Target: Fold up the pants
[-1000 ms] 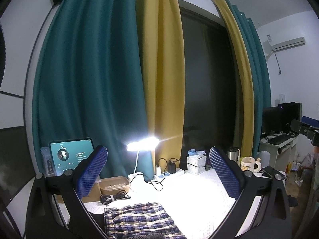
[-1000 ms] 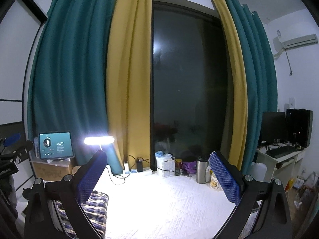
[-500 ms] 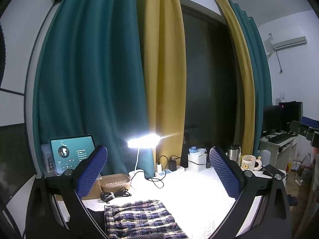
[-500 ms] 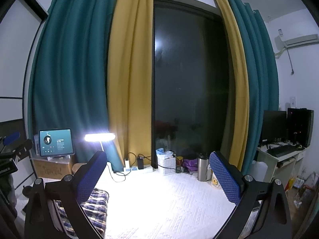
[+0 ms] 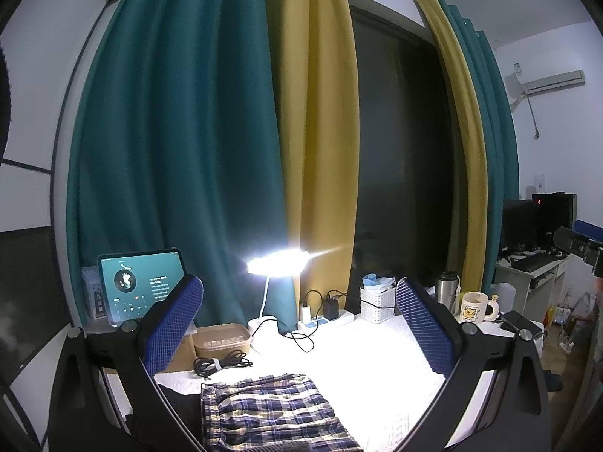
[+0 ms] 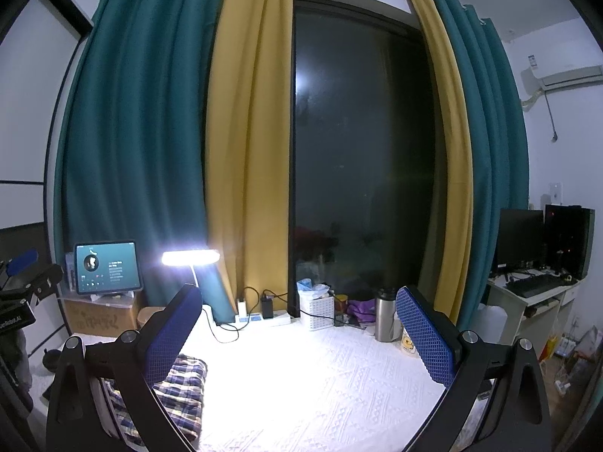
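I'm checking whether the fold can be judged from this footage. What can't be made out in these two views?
- Plaid pants: near part cut off by the left wrist view's bottom edge.
- Same pants in the right wrist view: partly behind the right gripper's left finger.
- Tablet text: too small to read.
- Lamp head: washed out by glare.

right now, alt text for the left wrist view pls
The open left tool hangs above plaid pants lying folded on a white table cover. Behind them stand a lit desk lamp, a tablet and teal and yellow curtains.
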`<state>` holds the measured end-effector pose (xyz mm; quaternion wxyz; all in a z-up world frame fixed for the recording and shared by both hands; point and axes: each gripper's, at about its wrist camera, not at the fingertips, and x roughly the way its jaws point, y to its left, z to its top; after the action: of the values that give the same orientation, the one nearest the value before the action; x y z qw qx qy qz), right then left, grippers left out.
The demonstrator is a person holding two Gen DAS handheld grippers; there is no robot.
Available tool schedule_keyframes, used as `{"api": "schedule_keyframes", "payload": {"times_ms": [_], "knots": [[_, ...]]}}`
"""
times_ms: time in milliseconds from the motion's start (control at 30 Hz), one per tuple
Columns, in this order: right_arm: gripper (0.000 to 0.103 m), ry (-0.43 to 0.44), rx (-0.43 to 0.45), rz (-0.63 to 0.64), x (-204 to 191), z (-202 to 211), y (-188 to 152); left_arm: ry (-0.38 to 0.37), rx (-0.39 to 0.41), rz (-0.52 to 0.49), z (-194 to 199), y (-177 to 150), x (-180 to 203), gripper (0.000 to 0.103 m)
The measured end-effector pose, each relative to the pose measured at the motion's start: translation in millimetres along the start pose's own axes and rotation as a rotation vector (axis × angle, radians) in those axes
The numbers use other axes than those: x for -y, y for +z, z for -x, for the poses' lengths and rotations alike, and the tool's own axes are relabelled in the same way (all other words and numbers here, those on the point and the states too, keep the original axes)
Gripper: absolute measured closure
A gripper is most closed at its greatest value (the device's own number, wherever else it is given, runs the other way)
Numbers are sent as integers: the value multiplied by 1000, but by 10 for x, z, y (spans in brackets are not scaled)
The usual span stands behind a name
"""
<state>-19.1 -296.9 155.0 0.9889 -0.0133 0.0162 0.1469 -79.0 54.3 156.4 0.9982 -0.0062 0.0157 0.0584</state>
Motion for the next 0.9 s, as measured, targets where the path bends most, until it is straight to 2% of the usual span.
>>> {"api": "schedule_keyframes", "payload": {"times_ms": [900], "knots": [[0, 9, -8, 8, 2, -10, -27, 9, -5, 11, -4, -40, -66, 1]]}}
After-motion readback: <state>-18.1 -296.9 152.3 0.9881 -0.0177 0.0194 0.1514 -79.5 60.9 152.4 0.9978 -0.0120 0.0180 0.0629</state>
